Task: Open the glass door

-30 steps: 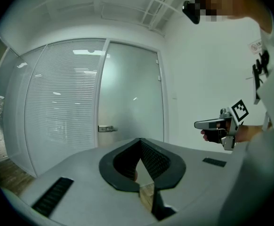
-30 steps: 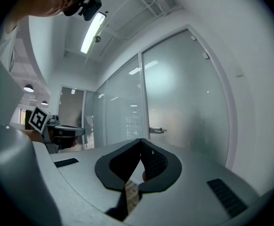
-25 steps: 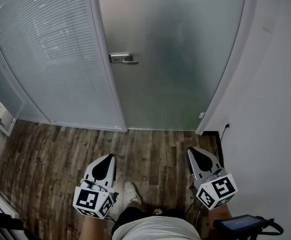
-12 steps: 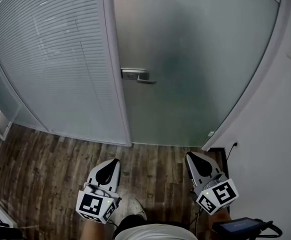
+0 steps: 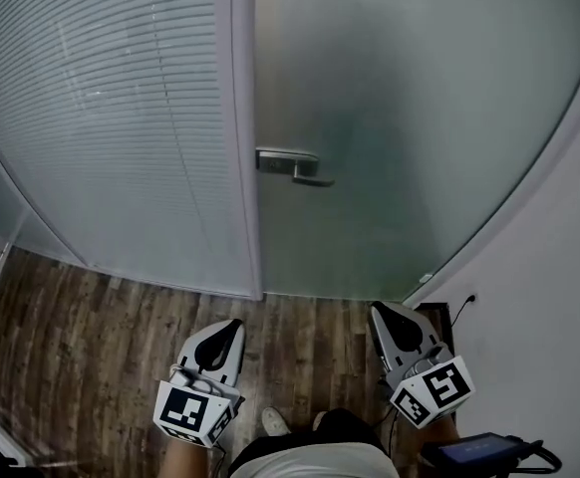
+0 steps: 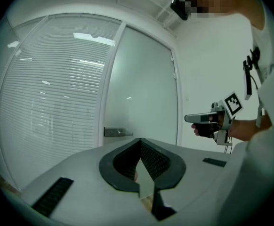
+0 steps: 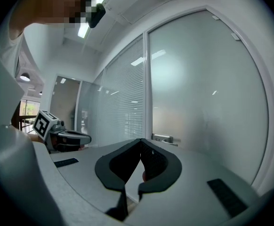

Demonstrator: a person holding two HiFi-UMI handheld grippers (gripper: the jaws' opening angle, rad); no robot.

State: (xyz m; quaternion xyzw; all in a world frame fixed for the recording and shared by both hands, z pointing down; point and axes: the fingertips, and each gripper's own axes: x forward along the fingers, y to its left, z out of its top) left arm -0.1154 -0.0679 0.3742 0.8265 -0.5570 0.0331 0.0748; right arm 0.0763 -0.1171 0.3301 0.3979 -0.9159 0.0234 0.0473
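White plastic with black pads, the left gripper point(image 5: 230, 326) sits at the lower centre-left of the head view. Its jaws are pressed together at the tips with nothing between them, as its own view shows. The right gripper point(image 5: 379, 311) sits at the lower centre-right, its jaws likewise pressed together and empty. Both point up the frame toward the door, level with each other and well apart, and neither touches anything. A marker cube sits at the back of each, near the bottom edge.

Between and below them a light shoe point(image 5: 273, 422) shows on the dark wooden floor point(image 5: 91, 337). At the lower right corner lies a dark flat device point(image 5: 479, 448).

The frosted glass door point(image 5: 420, 118) fills the upper right of the head view and stands closed. Its metal handle point(image 5: 295, 165) sits at the door's left edge, near the frame's centre, well above both grippers. Left of it runs a pale post point(image 5: 242, 118), then a glass panel with slatted blinds point(image 5: 111, 118). A white wall point(image 5: 559, 297) takes the right edge, with a small socket point(image 5: 468, 298) low on it.
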